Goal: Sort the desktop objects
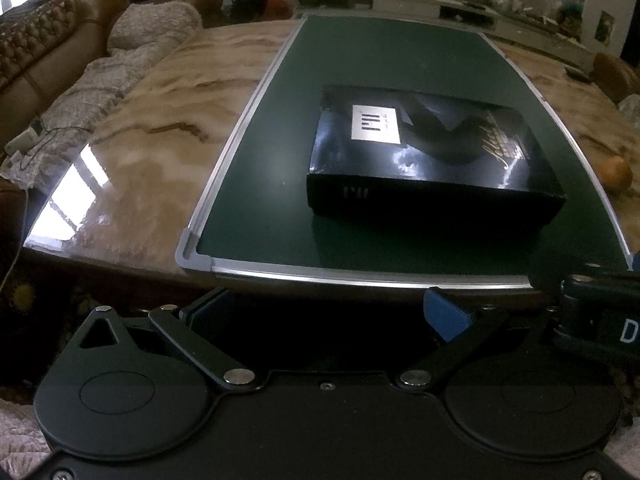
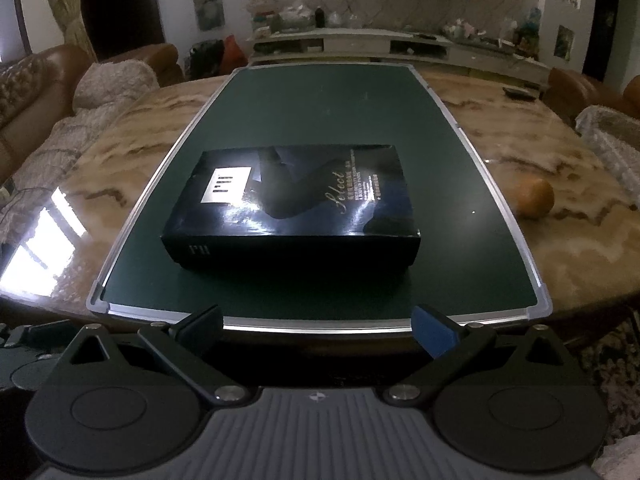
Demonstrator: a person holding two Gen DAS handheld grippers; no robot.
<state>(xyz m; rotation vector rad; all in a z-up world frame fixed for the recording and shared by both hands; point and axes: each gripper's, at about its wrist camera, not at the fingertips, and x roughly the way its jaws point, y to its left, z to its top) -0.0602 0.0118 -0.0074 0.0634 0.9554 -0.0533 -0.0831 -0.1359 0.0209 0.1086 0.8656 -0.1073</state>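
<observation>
Green board [image 2: 320, 120] bears box [image 2: 296, 200] beyond both tongs.

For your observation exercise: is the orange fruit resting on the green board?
No, the orange fruit lies on the marble table, outside the green board.

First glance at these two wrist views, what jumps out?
A glossy black box with a white label and "Select" lettering lies flat in the near half of a dark green board framed in silver, on a marble-patterned table. An orange fruit sits on the table just off the board's right edge. Both the left gripper and the right gripper hang at the near edge with jaws open, holding nothing.
</observation>
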